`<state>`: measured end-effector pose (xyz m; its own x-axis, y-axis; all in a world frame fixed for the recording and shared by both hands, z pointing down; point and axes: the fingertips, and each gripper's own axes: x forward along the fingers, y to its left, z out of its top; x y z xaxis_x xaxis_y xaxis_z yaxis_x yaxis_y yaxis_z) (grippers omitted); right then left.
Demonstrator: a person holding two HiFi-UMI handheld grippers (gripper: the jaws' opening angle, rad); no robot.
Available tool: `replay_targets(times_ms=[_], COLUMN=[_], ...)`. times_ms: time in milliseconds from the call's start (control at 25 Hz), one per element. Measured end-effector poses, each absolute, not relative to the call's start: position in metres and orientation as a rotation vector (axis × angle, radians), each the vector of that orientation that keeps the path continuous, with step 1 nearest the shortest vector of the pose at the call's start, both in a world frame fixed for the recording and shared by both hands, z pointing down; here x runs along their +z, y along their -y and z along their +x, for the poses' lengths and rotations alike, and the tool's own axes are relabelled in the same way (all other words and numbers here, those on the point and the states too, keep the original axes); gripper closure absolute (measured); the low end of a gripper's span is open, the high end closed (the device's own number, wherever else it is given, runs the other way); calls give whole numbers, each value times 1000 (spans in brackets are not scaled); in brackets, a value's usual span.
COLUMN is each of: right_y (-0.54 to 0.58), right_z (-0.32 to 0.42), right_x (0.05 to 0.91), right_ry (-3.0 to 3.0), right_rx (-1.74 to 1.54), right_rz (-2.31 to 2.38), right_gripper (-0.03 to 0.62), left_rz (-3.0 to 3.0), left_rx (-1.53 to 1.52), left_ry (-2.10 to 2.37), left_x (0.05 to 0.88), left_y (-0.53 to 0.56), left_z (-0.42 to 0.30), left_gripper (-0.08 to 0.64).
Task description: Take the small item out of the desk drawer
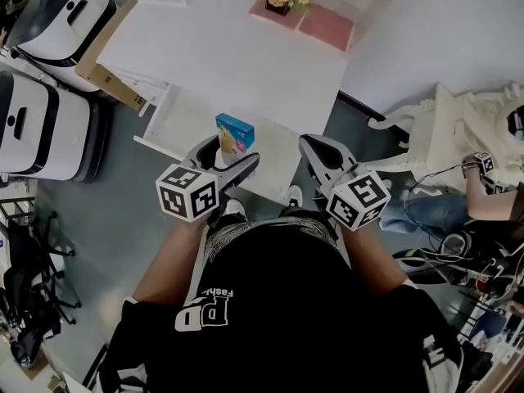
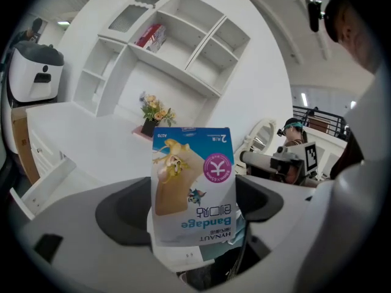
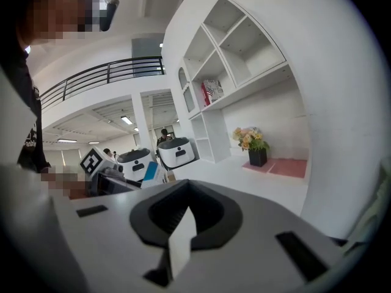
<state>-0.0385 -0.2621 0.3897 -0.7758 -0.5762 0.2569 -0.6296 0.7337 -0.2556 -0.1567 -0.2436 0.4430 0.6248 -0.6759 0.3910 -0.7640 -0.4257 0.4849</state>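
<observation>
The left tool (image 1: 234, 157) clamps a blue-and-white cardboard bandage box (image 2: 192, 188), its print legible only in the left gripper view; the right tool's (image 1: 312, 147) jaws are together.

Bright, even indoor light, shadows soft and weak. The white desk (image 1: 237, 47) is nearly blown out in head view. Both gripper views show fisheye bending and dark vignetted corners. The ceiling strip lights (image 3: 126, 120) glare mildly. The bandage packet (image 2: 194, 185) is sharp, the background slightly soft

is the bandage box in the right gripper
No, the bandage box is clamped in the left gripper; the right gripper holds nothing.
</observation>
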Motion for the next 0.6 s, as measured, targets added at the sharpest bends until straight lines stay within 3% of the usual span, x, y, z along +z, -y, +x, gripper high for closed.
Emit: replay_targets(times_ms=[600], right_y=[234], right_z=[-76], right_x=[387], right_ry=[2795], right_rx=[544], right_rz=[1061], right_gripper=[584], left_rz=[2341], left_rx=[146], left_ry=[945], left_x=[418], left_y=[211], left_z=[-175], left_gripper=[123])
